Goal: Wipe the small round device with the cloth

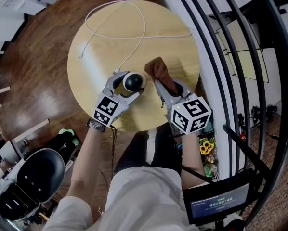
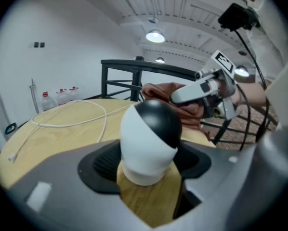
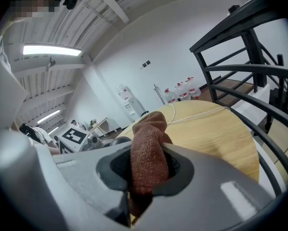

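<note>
Small round device (image 2: 149,143) gleams smooth; cloth (image 3: 148,162) coarse-knit.

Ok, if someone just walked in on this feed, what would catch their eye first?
Probably the small round device, white with a black dome, gripped in the jaws of the left gripper near the middle of the round wooden table. Just right of it, the right gripper holds a bunched brown cloth. A white cable loops across the table's far side.
</note>
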Motion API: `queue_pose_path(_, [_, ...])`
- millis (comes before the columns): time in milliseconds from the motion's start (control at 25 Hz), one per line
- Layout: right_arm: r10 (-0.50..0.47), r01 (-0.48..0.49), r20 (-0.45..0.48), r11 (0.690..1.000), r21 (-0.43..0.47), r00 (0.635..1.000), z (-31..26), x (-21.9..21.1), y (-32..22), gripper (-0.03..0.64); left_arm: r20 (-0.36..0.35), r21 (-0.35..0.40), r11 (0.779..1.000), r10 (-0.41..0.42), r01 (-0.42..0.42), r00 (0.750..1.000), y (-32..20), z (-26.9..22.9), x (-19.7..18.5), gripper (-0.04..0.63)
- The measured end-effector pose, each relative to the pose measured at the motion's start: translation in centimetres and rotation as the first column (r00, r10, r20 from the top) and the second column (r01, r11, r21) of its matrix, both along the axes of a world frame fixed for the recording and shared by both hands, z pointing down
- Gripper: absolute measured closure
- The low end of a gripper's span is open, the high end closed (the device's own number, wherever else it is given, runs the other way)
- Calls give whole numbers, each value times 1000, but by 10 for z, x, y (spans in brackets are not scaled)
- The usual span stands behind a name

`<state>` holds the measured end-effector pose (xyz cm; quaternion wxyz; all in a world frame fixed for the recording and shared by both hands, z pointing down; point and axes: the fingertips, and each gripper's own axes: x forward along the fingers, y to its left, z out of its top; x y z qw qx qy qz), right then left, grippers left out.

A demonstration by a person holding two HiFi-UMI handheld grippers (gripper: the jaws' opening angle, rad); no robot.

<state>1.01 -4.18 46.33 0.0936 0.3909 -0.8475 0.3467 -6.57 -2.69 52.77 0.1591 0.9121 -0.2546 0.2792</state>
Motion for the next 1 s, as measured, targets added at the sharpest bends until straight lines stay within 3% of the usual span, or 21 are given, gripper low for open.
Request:
queue_pose_path(120, [-53,53,17,998,28,998,-4,-17,-2,549,-30,18,988,-152,153,988,-3,0,1,247])
queue_pose_path(240, [-108,108,1,994,-2,994,6,-36,-2,549,-33,39,973,-226,227,974,-6,0,1,247])
queue_pose_path(520, [-135,130,-32,982,-138,990,50,-39,1,549,-24,33,980,-197,198,980,-7,-1,2,245])
queue_pose_path(1000, [-217,189,-139,963,-191,966,77,-36,3,549,-30,37,978,-206,207,978,-4,-2,2,245])
